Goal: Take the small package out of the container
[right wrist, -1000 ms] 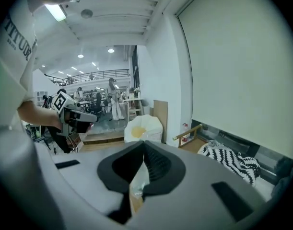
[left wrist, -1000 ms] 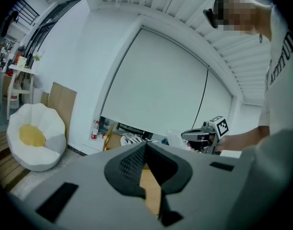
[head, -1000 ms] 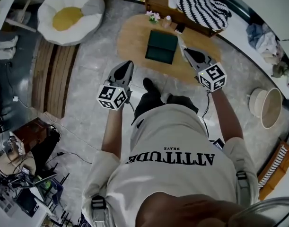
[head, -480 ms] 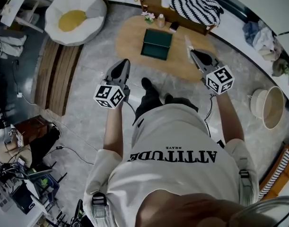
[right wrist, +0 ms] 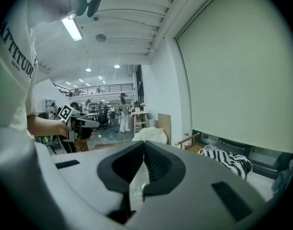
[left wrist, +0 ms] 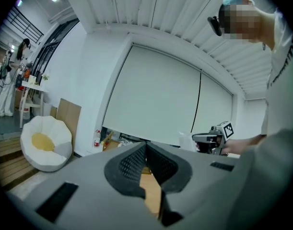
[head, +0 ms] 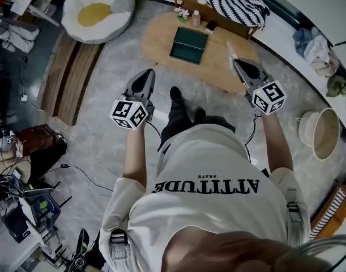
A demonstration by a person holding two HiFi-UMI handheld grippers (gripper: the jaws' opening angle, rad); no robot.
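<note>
From the head view, the person stands at the near edge of an oval wooden table (head: 218, 67). A dark green container (head: 188, 44) lies flat near the table's middle. Flowers (head: 181, 13), a small bottle (head: 196, 19) and a dark object (head: 211, 26) stand along its far edge. The right gripper (head: 236, 62) hangs over the table's right end. A small clear package (head: 230, 51) sticks out of its jaws, out of the container and to its right. The left gripper (head: 148, 73) is over the floor, off the table's near left edge. A white and yellow beanbag (head: 96, 13) sits well to the left of the table and a pale basket (head: 320, 130) well to its right.

In the left gripper view, the jaws are clenched together with nothing between them. Bare table wood shows below them, and the right gripper is off to the right.

In the right gripper view, the jaws are clamped on the package's crinkled clear plastic, which hangs down between the pads. A striped blanket (right wrist: 228, 161) lies beyond to the right.
</note>
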